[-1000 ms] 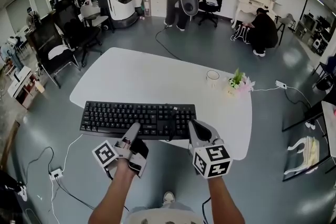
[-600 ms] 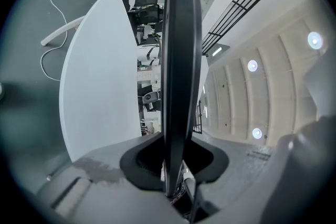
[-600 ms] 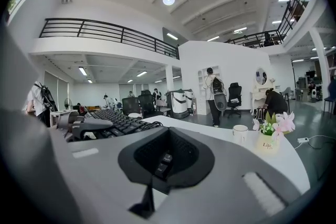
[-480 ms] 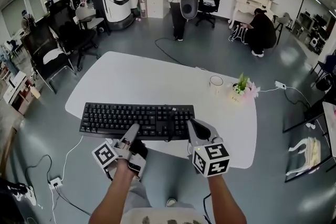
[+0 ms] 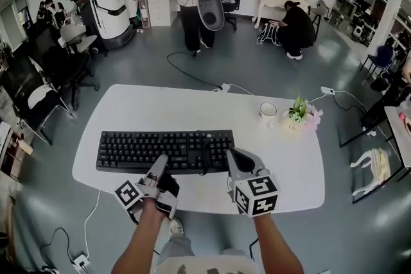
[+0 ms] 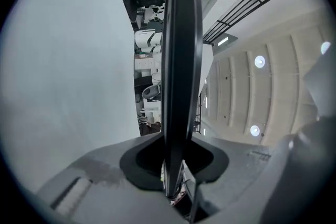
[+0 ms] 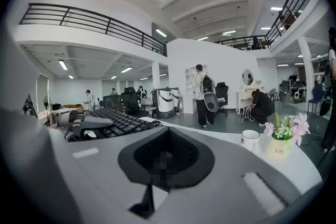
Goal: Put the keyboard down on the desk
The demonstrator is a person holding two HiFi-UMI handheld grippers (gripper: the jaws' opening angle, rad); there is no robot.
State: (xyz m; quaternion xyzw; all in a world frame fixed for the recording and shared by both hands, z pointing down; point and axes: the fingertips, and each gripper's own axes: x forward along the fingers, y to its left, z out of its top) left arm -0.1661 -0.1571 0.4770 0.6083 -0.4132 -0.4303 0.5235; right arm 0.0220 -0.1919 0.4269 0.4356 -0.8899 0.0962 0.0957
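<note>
A black keyboard [image 5: 164, 151] hangs lengthwise over the front half of the white desk [image 5: 192, 106]. My left gripper [image 5: 158, 167] is shut on its near long edge. In the left gripper view the keyboard [image 6: 181, 60] runs edge-on between the jaws, and a gap of room shows between it and the desk [image 6: 68, 86]. My right gripper [image 5: 232, 158] is at the keyboard's right front corner, its jaws shut with nothing between them. In the right gripper view the keyboard [image 7: 118, 120] lies to the left; whether this gripper touches it I cannot tell.
A white mug [image 5: 268, 112] and a small flower pot [image 5: 298, 115] stand at the desk's right back. Office chairs [image 5: 38, 99] are on the left and a person [image 5: 192, 3] stands beyond the desk. Cables and a power strip [image 5: 81, 260] lie on the floor.
The keyboard and both grippers have come forward over the desk; it overhung the desk's front left edge before and now sits fully above the top. Both grips are unchanged.
</note>
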